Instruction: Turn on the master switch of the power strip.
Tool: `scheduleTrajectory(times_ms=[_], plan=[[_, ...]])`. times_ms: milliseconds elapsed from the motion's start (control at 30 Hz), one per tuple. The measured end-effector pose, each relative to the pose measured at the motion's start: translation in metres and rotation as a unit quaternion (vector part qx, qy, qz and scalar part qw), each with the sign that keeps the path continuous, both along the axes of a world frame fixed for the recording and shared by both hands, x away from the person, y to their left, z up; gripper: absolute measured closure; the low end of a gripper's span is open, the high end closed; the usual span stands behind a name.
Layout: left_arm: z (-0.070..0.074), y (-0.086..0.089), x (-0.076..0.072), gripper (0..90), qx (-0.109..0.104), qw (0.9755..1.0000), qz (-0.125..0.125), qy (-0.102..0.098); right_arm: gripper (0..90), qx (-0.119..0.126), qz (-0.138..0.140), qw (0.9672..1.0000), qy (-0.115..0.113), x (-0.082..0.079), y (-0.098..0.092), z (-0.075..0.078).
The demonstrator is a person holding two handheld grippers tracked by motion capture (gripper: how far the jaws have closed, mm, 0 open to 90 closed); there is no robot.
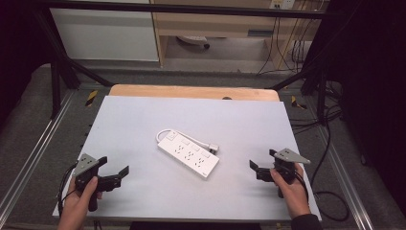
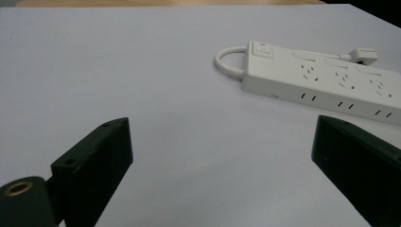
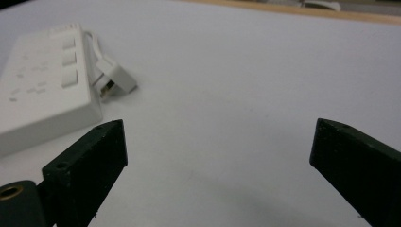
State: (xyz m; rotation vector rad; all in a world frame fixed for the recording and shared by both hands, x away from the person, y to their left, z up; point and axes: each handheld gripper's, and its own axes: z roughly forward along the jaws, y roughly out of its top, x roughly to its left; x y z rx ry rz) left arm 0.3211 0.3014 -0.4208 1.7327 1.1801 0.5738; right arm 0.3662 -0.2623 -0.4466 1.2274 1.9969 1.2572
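Lying between two hand-held grippers, a white power strip (image 1: 188, 153) rests on a pale table (image 1: 143, 124).
Left gripper (image 1: 114, 170) and right gripper (image 1: 261, 165) both gape empty, well apart from it.

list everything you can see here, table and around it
power strip: 1, white, middle of the table, lying flat
cord with plug: 1, white, loops from the strip's far end, plug lies beside the strip
table: 1, pale grey top, wooden edge at the far side
frame: 1, black, around the table
cables: several, black, on the floor at right
left claw: 1, black, near left corner, open
right claw: 1, black, near right corner, open
hands: 2, each holding a claw
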Motion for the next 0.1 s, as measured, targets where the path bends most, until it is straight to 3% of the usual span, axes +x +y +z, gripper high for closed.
scheduleTrajectory(times_ms=[100], plan=[[0.0000, 0.0002, 0.0004, 6.0, 0.000, 1.0000, 0.001, 0.000, 5.2, -0.033, -0.001, 0.9992, 0.023, 0.0076, 0.0064, -0.0092]])
